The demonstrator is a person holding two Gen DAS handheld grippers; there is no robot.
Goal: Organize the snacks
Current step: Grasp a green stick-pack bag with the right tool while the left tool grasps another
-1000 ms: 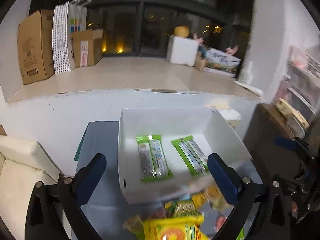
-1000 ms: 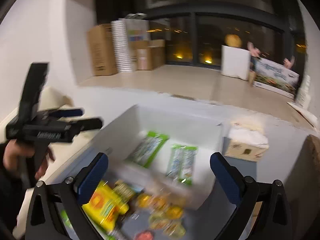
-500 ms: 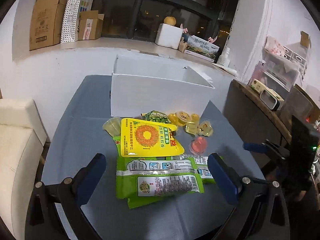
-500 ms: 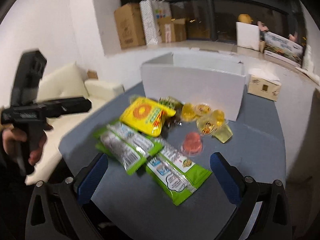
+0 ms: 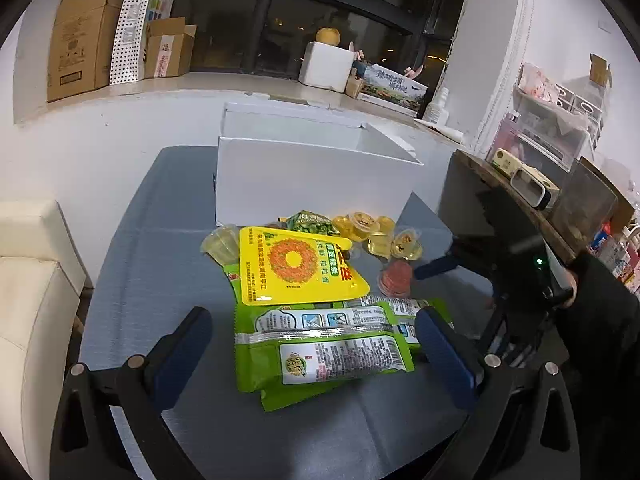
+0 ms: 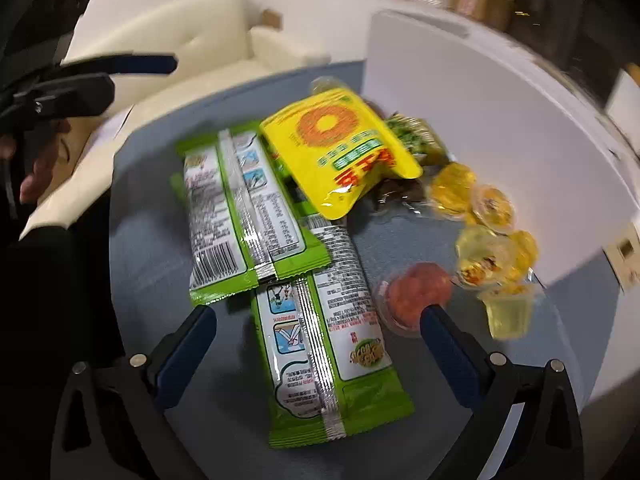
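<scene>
Glossy green plastic wrappers (image 5: pixel 324 354) with crimped silver foil seams lie between the matt blue pads of the left hand-held gripper (image 5: pixel 310 354), on a surface (image 5: pixel 160 248) covered in matt grey-blue material whose weave cannot be told. Ahead of it, a shiny yellow film pouch (image 5: pixel 298 266) and clear plastic jelly cups (image 5: pixel 376 236) sit before a smooth, matt white box (image 5: pixel 312 180), apparently card. To the left hand-held gripper's left is a cream sofa (image 5: pixel 36 280) with a soft leather-like sheen; beyond, plain brown cardboard cartons (image 5: pixel 76 36).

Dark windows (image 5: pixel 320 28), cream sofa (image 5: pixel 32 280)
</scene>
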